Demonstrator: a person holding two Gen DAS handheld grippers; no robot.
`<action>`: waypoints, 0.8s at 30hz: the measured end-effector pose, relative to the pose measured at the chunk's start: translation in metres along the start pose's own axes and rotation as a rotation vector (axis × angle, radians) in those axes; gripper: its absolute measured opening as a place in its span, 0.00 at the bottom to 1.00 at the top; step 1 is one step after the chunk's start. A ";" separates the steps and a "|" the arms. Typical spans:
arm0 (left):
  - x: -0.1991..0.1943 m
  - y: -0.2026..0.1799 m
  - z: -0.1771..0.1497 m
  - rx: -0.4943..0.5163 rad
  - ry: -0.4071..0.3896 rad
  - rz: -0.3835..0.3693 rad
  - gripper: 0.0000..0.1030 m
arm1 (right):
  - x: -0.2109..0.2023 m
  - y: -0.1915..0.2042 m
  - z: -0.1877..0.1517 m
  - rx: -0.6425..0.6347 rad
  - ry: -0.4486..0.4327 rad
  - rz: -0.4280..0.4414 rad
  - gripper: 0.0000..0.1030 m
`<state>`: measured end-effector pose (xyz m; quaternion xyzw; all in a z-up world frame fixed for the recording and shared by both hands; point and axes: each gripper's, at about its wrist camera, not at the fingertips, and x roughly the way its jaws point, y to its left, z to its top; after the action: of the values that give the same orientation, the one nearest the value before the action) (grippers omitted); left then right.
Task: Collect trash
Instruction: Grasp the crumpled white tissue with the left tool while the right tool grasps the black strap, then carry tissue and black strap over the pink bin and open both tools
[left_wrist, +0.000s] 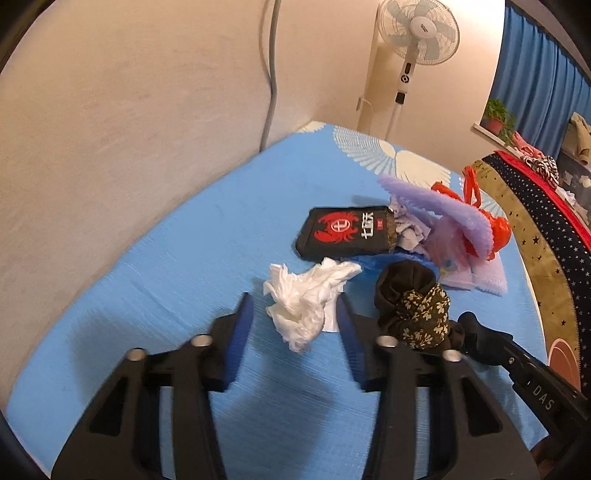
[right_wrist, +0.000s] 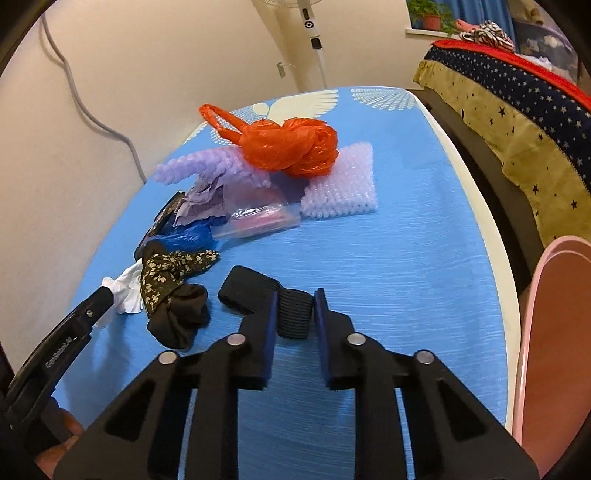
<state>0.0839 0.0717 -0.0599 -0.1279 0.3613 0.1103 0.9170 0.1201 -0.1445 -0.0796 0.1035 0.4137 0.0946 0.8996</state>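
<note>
My left gripper (left_wrist: 293, 310) is open, its two fingers either side of a crumpled white tissue (left_wrist: 306, 301) on the blue table (left_wrist: 166, 266). Behind the tissue lie a black packet with a red crest (left_wrist: 347, 232), purple foam wrap (left_wrist: 439, 206), an orange plastic bag (left_wrist: 495, 225) and a dark floral cloth (left_wrist: 417, 306). My right gripper (right_wrist: 295, 306) is shut on a black ribbed band (right_wrist: 293, 314) that lies on the table. In the right wrist view I also see the orange bag (right_wrist: 291, 142), the foam wrap (right_wrist: 343, 184), a clear zip bag (right_wrist: 258, 219) and the floral cloth (right_wrist: 170, 277).
A wall (left_wrist: 129, 129) with a grey cable runs along the table's left side. A standing fan (left_wrist: 417, 33) stands behind the far end. A bed with a star-patterned cover (right_wrist: 517, 110) lies to the right. A pink bin rim (right_wrist: 546, 332) is at the table's right edge.
</note>
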 end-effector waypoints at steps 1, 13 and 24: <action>0.002 0.000 0.000 -0.002 0.011 -0.012 0.24 | 0.000 0.000 0.000 0.000 0.001 0.002 0.14; -0.023 -0.009 0.005 0.009 -0.030 -0.063 0.12 | -0.042 0.001 -0.002 -0.017 -0.057 -0.029 0.11; -0.068 -0.025 -0.004 0.058 -0.082 -0.126 0.12 | -0.106 -0.022 0.002 0.004 -0.148 -0.111 0.11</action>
<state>0.0403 0.0399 -0.0119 -0.1194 0.3176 0.0469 0.9395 0.0556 -0.1929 -0.0072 0.0887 0.3515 0.0358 0.9313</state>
